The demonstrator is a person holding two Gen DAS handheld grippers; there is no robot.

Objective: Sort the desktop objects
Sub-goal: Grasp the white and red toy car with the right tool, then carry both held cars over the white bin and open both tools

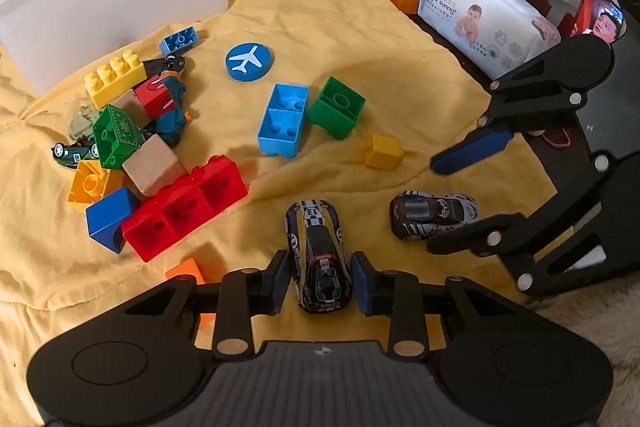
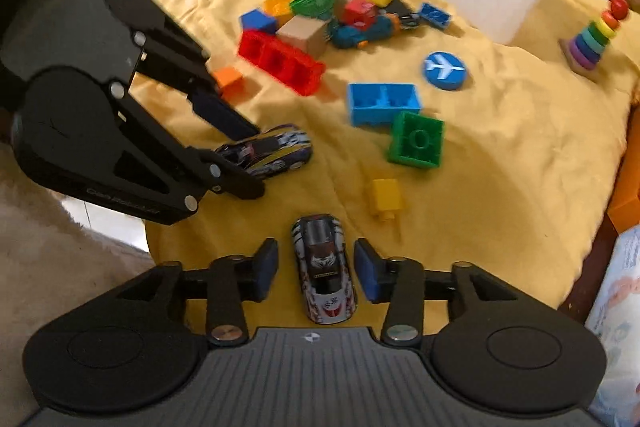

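Both tools are built alike — matte black plastic throughout. The left gripper (image 1: 320,283) has a wide ribbed grey-black body with a small round silver-and-black emblem at its top centre, flanked by two large rounded housings, each with a shallow circular recess. Flat black link arms with triangular cut-outs run forward, pinned by round silver rivets. Its fingers (image 1: 366,285) end in rectangular pads, the right one dark blue, the left nearly black. The right gripper (image 2: 316,271) matches, with blue pads (image 2: 370,277) on both fingers. Pale lettering on the left tool's side is blurred — possibly a maker's name.
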